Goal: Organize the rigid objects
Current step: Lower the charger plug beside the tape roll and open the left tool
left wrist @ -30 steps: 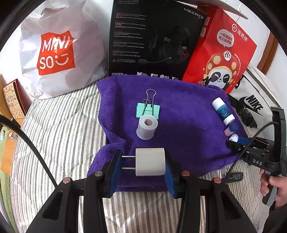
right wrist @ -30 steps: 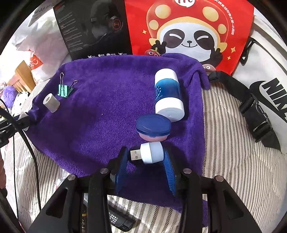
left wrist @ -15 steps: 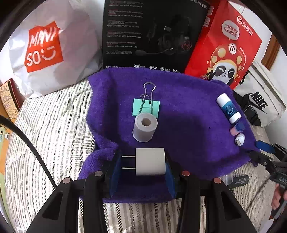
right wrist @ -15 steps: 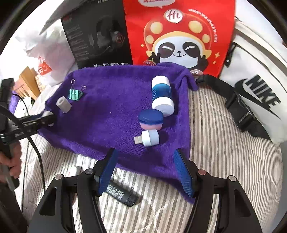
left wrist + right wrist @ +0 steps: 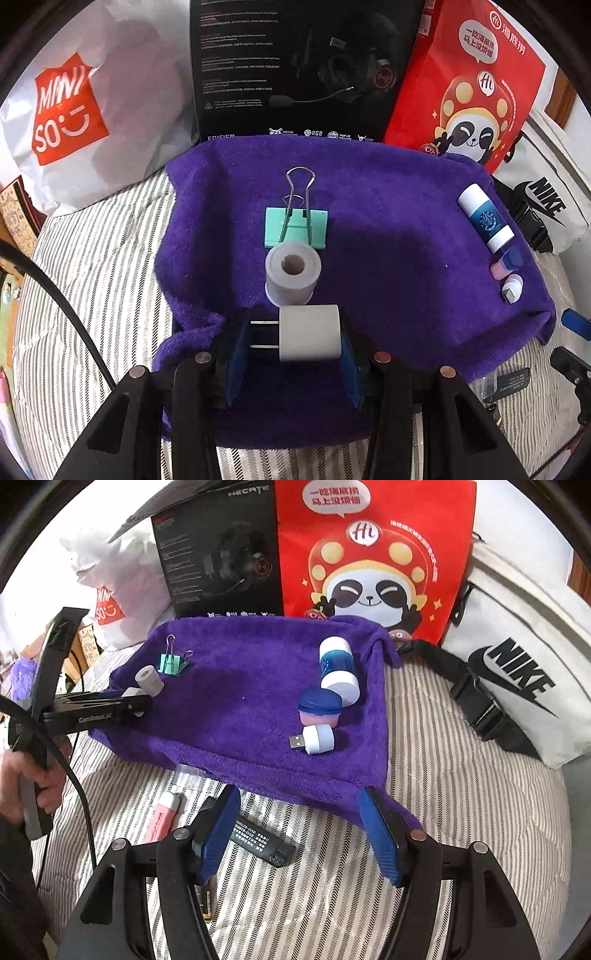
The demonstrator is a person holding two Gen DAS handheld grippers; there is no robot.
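My left gripper (image 5: 291,343) is shut on a white plug adapter (image 5: 308,333), held over the near edge of the purple towel (image 5: 388,240), just behind a grey roll (image 5: 293,272) and a green binder clip (image 5: 295,230). My right gripper (image 5: 301,830) is open and empty, back off the towel's (image 5: 240,701) near edge. On the towel's right side lie a white USB plug (image 5: 317,738), a pink jar with a blue lid (image 5: 319,707) and a blue-and-white tube (image 5: 338,670). The left gripper (image 5: 129,701) also shows in the right wrist view.
A black stick (image 5: 258,840), a pink tube (image 5: 162,818) and a clear piece (image 5: 190,777) lie on the striped bedding in front of the towel. Behind stand a Miniso bag (image 5: 74,110), a black headset box (image 5: 295,66), a red panda bag (image 5: 469,85) and a white Nike bag (image 5: 517,664).
My right gripper let go of the white USB plug, opened and drew back off the towel. My left gripper moved forward with the adapter, up to the grey roll.
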